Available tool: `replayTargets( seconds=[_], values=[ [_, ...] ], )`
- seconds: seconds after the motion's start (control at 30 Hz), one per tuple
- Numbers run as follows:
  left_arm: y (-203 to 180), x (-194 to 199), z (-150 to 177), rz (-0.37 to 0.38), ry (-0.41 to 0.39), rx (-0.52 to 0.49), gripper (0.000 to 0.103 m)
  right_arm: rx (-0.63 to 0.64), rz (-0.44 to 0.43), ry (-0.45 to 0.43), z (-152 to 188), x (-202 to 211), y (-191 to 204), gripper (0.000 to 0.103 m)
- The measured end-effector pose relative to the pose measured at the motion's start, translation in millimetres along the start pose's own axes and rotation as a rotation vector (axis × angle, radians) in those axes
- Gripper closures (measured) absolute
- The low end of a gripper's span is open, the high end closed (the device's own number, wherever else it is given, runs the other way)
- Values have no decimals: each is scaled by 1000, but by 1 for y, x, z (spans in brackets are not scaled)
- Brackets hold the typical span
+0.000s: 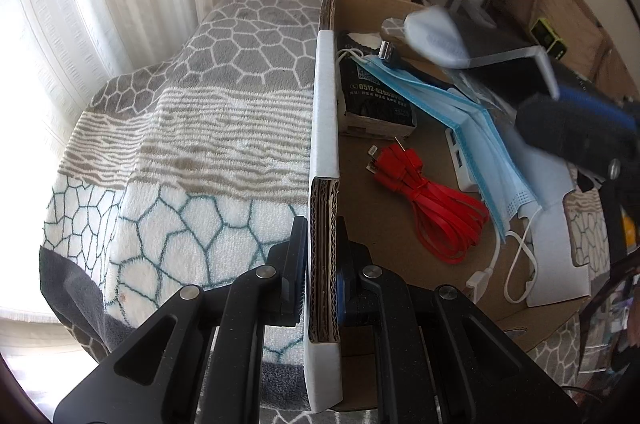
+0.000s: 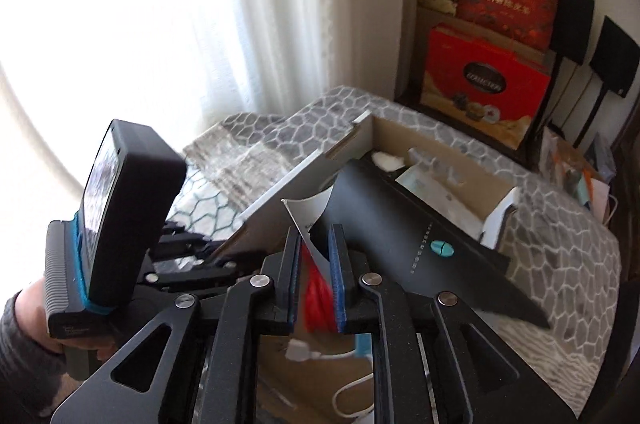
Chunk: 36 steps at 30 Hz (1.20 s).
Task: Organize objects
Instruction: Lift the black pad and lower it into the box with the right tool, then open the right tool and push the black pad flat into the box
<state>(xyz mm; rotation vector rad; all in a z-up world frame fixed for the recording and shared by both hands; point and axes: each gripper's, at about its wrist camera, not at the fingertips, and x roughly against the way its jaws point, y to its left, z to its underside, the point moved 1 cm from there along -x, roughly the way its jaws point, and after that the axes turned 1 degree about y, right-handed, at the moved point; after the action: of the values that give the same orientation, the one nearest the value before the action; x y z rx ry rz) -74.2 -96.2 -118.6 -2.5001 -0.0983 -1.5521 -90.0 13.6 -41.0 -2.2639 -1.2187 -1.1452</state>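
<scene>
we count one cardboard box, and in it one red cable bundle, one blue surgical mask, one white moulded mask, one black packet and one white hub. beyond it stand two red gift boxes. two grippers are in view, left and right.

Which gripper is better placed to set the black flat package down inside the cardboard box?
Right. The right gripper is over the cardboard box with the black flat package at its tips; the left gripper is shut on the box wall.
</scene>
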Motion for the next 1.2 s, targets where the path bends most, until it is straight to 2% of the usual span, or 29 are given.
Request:
replayTargets(
  seconds=[0.1, 0.23, 0.33, 0.4, 0.5, 0.6, 0.73, 0.93, 1.1, 1.2],
  values=[
    [0, 0, 0, 1, 0, 0, 93, -42, -99, 50, 2, -4, 0, 82],
    [-1, 0, 0, 0, 0, -1, 93, -86, -117, 19, -4, 12, -15, 78],
    [-1, 0, 0, 1, 0, 0, 93, -129, -72, -28, -8, 32, -34, 73],
    [-1, 0, 0, 0, 0, -1, 93, -165, -8, -38, -7, 40, -51, 69],
    [-1, 0, 0, 0, 0, 0, 93, -219, 68, -33, 1, 40, -77, 66],
    [0, 0, 0, 1, 0, 0, 93, -248, 103, -47, 11, 39, -94, 66],
    [-1, 0, 0, 1, 0, 2, 93, -283, 101, -49, 16, 29, -103, 66],
    [-1, 0, 0, 1, 2, 1, 93, -262, 83, -94, 5, 20, -100, 66],
    [-1, 0, 0, 2, 2, 2, 93, -256, 68, -51, -3, -6, -100, 67],
    [-1, 0, 0, 2, 2, 3, 93, -237, 62, -20, -2, -21, -95, 73]
  ],
)
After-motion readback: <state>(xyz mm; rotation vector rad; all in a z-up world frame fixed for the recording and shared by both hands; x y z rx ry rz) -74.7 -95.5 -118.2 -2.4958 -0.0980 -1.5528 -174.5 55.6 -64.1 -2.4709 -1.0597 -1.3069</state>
